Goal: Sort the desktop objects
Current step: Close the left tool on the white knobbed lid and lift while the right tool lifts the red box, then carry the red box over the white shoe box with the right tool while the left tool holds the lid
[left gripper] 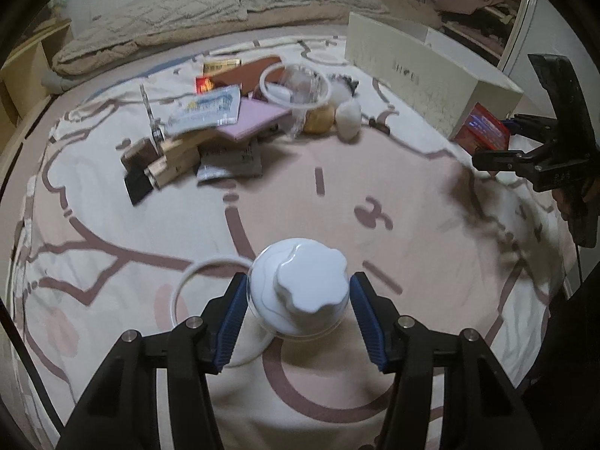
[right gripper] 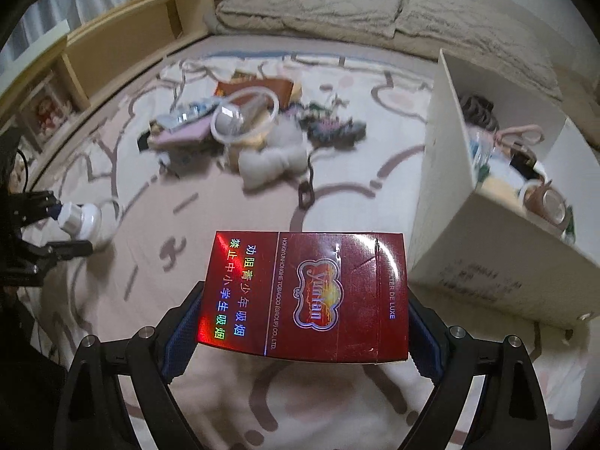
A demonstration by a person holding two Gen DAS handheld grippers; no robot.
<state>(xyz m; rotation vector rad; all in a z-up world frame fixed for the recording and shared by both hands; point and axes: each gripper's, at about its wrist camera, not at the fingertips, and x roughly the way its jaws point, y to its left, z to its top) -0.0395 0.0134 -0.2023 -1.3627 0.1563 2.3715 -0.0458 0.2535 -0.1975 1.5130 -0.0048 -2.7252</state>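
A small clear bottle with a white scalloped cap (left gripper: pixel 300 292) and a thin white ring loop sits between the blue pads of my left gripper (left gripper: pixel 298 311), which is shut on it, a little above the patterned bedspread (left gripper: pixel 337 202). My right gripper (right gripper: pixel 303 303) is shut on a red cigarette pack (right gripper: pixel 311 285), gripped across its width and held flat. In the left wrist view the right gripper (left gripper: pixel 495 138) with the red pack (left gripper: pixel 482 127) shows at the right edge. The right wrist view has the left gripper (right gripper: pixel 71 225) and the bottle (right gripper: pixel 80 219) at the far left.
A pile of mixed items (left gripper: pixel 225 127) lies further back: a pink pad, wooden blocks, packets, a clear cup with a white ring, white fluffy things. An open white box (right gripper: pixel 487 232) with several items inside stands at the right. Pillows (left gripper: pixel 180 11) and a wooden shelf (right gripper: pixel 131 26) border the bed.
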